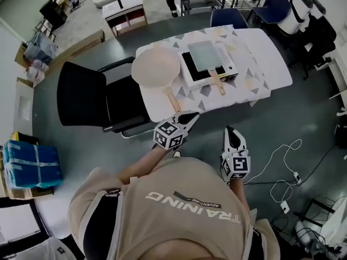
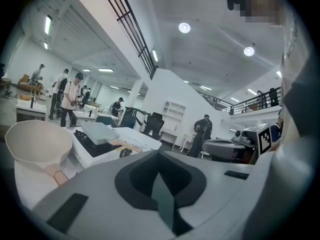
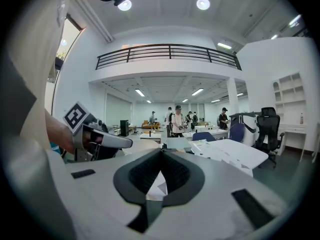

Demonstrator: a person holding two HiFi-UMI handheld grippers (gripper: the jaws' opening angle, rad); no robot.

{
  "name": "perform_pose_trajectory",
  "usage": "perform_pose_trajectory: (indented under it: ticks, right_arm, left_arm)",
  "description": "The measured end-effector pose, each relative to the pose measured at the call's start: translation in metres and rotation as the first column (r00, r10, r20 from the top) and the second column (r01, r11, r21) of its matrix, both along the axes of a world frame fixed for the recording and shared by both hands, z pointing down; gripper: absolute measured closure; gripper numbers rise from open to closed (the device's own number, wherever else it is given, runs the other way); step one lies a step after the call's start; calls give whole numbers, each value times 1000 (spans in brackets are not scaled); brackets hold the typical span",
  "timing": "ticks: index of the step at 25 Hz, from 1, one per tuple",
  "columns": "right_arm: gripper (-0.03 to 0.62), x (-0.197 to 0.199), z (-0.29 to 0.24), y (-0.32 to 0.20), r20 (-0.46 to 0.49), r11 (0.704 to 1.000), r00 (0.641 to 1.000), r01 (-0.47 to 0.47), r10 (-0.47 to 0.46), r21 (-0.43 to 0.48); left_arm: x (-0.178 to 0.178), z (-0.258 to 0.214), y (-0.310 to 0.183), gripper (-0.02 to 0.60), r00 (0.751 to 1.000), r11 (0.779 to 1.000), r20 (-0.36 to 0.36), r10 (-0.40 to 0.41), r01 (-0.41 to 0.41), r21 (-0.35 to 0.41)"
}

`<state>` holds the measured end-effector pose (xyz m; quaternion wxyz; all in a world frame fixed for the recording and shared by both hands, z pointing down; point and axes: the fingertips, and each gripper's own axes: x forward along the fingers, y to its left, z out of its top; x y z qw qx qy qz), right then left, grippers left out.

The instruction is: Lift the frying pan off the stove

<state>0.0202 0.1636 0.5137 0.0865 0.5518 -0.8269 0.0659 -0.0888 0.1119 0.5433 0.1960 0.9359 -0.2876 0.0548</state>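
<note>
Both tools hang short of the worktop's [image 1: 265, 58] near edge, above the floor and well apart from anything on it. The left tool [image 1: 187, 119] has its jaws fully together on nothing, and the right tool [image 1: 230, 133] looks closed and empty too. The square grey pan [image 1: 205, 54] sits on the stove [image 1: 187, 82] about mid-worktop, with its wooden handle [image 1: 218, 82] running out toward the near edge. A round pan [image 1: 156, 66] lies beside the stove at the left end, off the burner, so it is not the one to take. The step in hand looks like the reach. To do it well, spread the jaws before arriving and come in along the handle's line from the near edge. Then pinch the handle close to the pan body rather than at its tip, so the pan tips less. Lift straight up and level until it clears the stove, keeping clear of the round pan's handle just to the left.
</note>
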Motion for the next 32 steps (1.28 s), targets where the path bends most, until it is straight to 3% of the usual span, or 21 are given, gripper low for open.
perform_pose_trajectory:
  ticks: [4,9,18,23,27,32]
  right_arm:
    - [595,-5,3,-7,-7,1000,1000,-13,13,-21]
    - [595,-13,16,-12,-16,997,999,-47,46,-61]
    - [595,-34,24,-18,-13,990,993,-115,115,-86]
    - [595,-29,30,-14,-24,985,992,-127,125,-120]
    - [595,-9,32,-26,-9,984,991,-137,137,-116]
    - [595,17,42,-48,21,987,995,-89,93,-136]
  left_arm:
    - [-5,0,-7,580,1000,1000,0,19,-19,-11]
    - [2,15,-4,580,989,992,101,106,-112,51]
    - [-11,43,-13,580,980,983,89,181,-178,-35]
    - [-4,45,-18,580,983,983,50,174,-170,-72]
    - [12,47,-32,580,985,985,62,161,-157,-74]
    - [37,49,-48,580,989,985,44,139,-134,-112]
